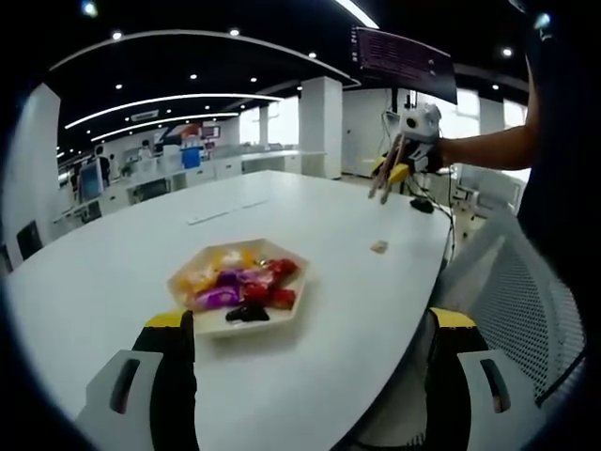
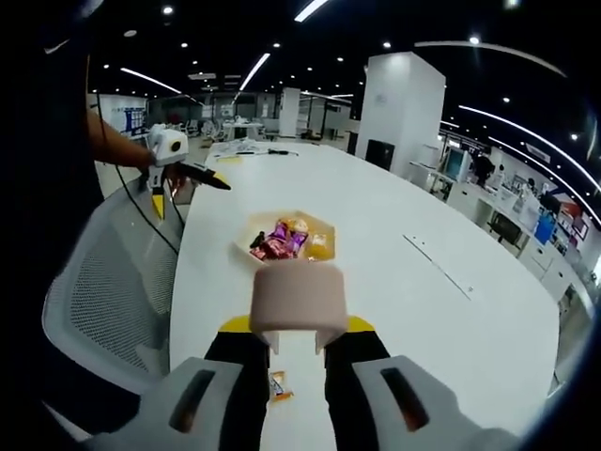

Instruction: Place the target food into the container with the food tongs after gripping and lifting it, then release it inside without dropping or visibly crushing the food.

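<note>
A small wrapped sweet, judged the target food, lies alone on the white bench, near the edge by the mesh chair and well apart from the shallow dish taken to be the container. The dish sits mid-bench, heaped with sweets in purple, red and yellow wrappers. In the right gripper view the lone sweet shows just below the jaws.

The right gripper, its jaws clamped on the beige food tongs, hangs above the bench over the lone sweet, with the tongs' arms pointing down in the left gripper view. The left gripper hovers on the near side of the dish, jaws spread wide and holding nothing.

The step in hand looks to be the approach to the pick-up; nothing is lifted yet. To do it well, the tongs should come down straddling the sweet, tips to either side and resting lightly on the bench, then close only enough to pinch the wrapper. The sweet should be lifted straight up, carried level to the dish and let go low over the pile.

No brand or label can be read on the wrappers, and the writing on a dark overhead screen is too blurred to make out.
</note>
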